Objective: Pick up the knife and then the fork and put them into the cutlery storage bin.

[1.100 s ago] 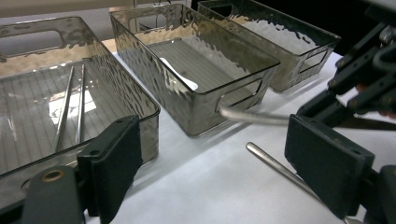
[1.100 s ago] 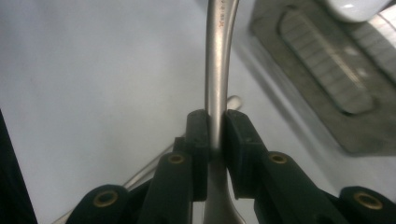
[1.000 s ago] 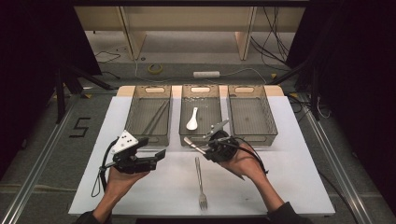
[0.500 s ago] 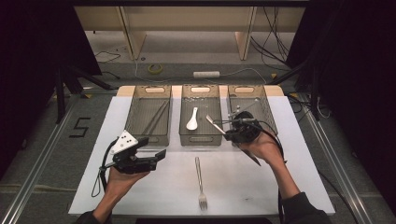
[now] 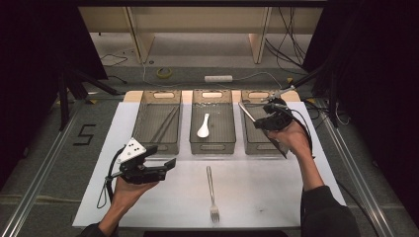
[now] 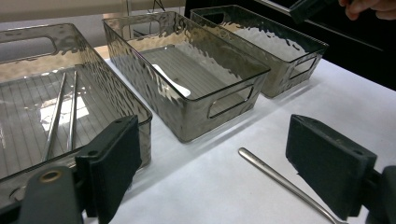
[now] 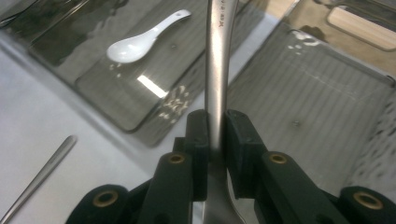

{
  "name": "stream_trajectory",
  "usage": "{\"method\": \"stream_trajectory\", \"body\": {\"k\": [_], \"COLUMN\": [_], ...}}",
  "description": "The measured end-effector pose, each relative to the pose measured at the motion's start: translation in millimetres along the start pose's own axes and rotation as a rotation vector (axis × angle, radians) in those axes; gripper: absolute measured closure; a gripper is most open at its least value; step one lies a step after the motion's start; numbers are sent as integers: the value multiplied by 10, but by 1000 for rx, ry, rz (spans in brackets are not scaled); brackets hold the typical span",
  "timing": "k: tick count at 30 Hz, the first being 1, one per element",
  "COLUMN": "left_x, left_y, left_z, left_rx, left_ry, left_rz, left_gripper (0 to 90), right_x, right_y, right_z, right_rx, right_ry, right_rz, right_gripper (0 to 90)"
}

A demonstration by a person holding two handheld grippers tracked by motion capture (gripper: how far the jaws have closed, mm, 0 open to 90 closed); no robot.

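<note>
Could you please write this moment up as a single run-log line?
right gripper: shut on metal utensil, over right bin | left gripper: open, idle | fork: on table | white spoon: middle bin

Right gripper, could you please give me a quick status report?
Right gripper shut on metal utensil, over right bin. Left gripper open, hovering near fork. Right bin's floor bare below.

Bins (image 5: 212, 143) were smoky grey, rippled walls, ribbed floors. Spoon (image 5: 203, 126) white. Fork (image 5: 212, 192) silver. Table (image 5: 276, 187) white. Both grippers' jaws black.
</note>
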State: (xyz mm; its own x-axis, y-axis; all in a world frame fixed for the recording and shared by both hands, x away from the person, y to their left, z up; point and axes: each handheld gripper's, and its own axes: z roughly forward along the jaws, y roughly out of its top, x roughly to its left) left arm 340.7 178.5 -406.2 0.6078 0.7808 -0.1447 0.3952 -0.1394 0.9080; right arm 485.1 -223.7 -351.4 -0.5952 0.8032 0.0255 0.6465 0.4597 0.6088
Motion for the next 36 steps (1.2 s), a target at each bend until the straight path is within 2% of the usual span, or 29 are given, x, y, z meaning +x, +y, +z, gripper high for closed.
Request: {"method": "stream_trajectory", "body": {"k": [6, 16, 30, 36], "left_x": [-5, -13, -26, -25], "left_y": [2, 4, 8, 8], "left_z": [-3, -12, -23, -23], "left_rx": [-6, -9, -21, -20], "left_ry": [-3, -10, -18, -19], "left_rz": [-1, 7, 8, 8], "left_gripper": [176, 175, 175, 174], "right_x": [-174, -331, -429, -463], "right_y": [83, 216, 319, 333], "right_z": [68, 216, 382, 443], "right_rx": [5, 7, 8, 13], "right_ry": [-34, -64, -100, -114], "right_rz": [52, 116, 169, 175], "right_gripper": [806, 806, 806, 805]}}
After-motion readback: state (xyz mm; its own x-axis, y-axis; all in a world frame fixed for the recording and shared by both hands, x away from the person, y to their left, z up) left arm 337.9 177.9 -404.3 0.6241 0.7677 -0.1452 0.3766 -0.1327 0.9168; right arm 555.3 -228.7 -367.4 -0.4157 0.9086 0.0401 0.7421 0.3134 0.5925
